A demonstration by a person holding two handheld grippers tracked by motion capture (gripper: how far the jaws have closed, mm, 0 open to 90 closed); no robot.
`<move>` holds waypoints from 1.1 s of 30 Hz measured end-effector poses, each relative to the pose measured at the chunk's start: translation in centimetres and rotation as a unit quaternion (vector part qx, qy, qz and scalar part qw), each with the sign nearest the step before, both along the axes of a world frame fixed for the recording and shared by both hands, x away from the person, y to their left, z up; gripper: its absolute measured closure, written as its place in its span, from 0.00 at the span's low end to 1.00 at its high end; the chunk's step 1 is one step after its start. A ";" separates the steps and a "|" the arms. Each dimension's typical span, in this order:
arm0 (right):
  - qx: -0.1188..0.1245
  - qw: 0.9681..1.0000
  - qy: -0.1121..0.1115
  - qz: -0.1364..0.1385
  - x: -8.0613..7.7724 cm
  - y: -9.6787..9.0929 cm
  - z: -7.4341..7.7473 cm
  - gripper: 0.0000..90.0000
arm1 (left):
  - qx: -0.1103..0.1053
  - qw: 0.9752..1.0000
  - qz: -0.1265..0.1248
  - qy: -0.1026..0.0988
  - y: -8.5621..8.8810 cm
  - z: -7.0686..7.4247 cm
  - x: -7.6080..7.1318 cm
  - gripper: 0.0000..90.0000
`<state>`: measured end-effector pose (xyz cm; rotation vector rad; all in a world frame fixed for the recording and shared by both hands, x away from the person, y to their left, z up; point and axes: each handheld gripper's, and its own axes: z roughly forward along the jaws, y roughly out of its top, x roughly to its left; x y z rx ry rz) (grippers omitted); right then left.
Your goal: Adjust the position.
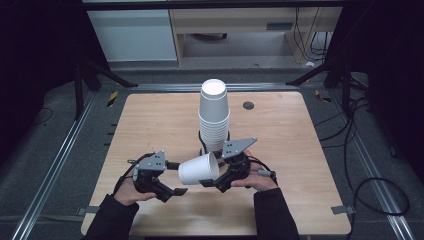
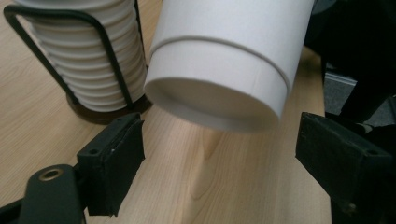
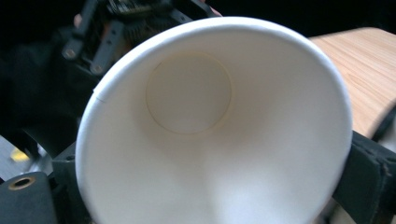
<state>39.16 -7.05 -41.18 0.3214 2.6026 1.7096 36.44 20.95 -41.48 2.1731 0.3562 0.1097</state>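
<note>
Presently the right gripper (image 1: 208, 183) has its two black jaws closed on the rim of a single white paper cup (image 1: 198, 169), holding it on its side above the light wooden table (image 1: 150, 125); the right gripper view looks straight into the cup's open mouth (image 3: 212, 126), with a black jaw at either edge of the rim. The left gripper (image 1: 176, 191) stands spread, nothing between its black pads (image 2: 114, 161); the cup's closed base (image 2: 219, 100) hangs just ahead of them, not touching either pad. In the high view the cup lies between the two grippers, base toward the left one. Behind it, near the table's middle, a tall stack of white paper cups (image 1: 214, 117) stands base-up in a black wire holder (image 2: 100, 49). A hand in a dark sleeve (image 1: 270, 210) grips each tool
</note>
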 end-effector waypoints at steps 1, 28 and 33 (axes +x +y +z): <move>-0.012 1.000 -0.004 -0.003 0.1 0.0 0.2 0.09 | 0.005 1.000 0.001 0.001 0.0 -0.1 0.1 0.16; -0.149 0.988 -0.017 0.043 0.6 5.9 -0.4 0.09 | 0.088 0.996 0.005 -0.017 -1.6 -1.6 0.0 0.17; -0.148 0.988 -0.017 0.043 0.5 6.2 -0.4 0.09 | 0.092 0.996 0.009 -0.018 -1.6 -1.6 0.0 0.22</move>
